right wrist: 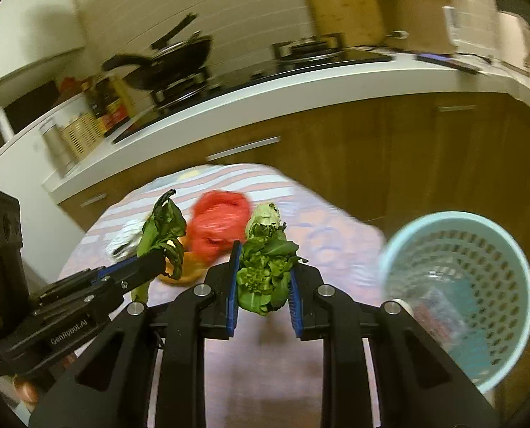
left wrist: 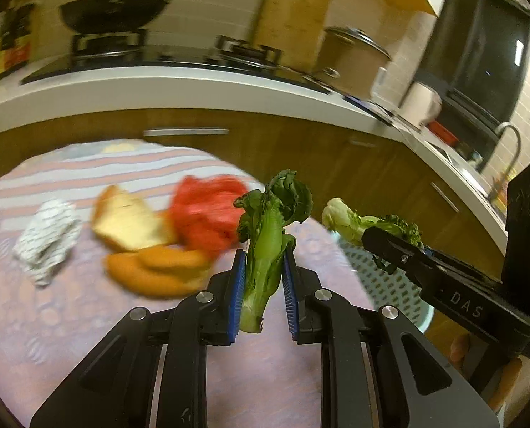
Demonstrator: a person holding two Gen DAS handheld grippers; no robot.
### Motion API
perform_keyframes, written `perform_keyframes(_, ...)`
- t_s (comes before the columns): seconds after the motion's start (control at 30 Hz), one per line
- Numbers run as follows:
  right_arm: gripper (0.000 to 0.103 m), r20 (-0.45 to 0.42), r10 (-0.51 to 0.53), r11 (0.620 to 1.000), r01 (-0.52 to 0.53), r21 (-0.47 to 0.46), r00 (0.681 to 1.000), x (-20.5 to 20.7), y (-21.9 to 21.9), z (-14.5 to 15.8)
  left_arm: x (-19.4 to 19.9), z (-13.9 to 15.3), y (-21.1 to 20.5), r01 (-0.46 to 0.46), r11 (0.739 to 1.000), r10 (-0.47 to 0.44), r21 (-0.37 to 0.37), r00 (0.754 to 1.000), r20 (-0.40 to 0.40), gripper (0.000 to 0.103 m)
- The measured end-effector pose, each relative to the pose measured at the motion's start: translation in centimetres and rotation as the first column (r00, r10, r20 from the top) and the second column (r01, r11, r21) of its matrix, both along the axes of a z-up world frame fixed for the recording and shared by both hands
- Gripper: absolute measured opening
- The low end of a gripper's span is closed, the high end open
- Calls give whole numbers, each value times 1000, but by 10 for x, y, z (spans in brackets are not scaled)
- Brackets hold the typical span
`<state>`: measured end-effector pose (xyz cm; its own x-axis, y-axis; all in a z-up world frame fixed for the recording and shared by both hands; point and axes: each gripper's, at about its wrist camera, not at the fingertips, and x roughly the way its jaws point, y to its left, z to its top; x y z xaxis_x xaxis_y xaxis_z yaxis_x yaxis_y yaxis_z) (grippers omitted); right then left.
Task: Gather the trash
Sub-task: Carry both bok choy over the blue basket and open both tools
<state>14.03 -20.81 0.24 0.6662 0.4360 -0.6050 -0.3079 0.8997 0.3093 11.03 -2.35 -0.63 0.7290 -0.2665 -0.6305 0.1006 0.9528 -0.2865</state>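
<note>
I am carrying a green stalk clenched in the left gripper and a leafy scrap clamped in the right gripper, both above the surface, beside the bin. I am worrying that the limp leaves may slip out before reaching it.

Two vegetable scraps: green stalk, leafy stub. One red plastic bag. One bread slice. One mesh wastebasket. One crumpled wrapper.
</note>
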Motion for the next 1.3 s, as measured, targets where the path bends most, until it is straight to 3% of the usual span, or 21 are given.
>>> perform_keyframes(0.3, 20, -20, -180, 983, 179, -45, 983, 9, -81, -22, 44, -14, -76, 152, 988, -152, -4, 987, -44, 18)
perform_keyframes(0.73, 22, -161, -347, 938, 343, -51, 924, 23, -156, -76, 89, -54, -159, 321, 947, -322, -29, 936, -145, 22)
perform_keyframes(0.8, 24, -191, -354, 935, 350, -57, 915, 26, -161, -84, 90, -56, -162, 316, 948, -318, -31, 937, -145, 45)
perform_keyframes(0.97, 25, -215, -345, 938, 344, -45, 914, 27, -167, -90, 86, -55, -157, 311, 950, -311, -27, 940, -140, 46)
perform_keyframes(1.3, 25, -149, -267, 964, 266, -28, 952, 20, -136, -59, 66, -39, -124, 256, 966, -257, -28, 961, -103, 46)
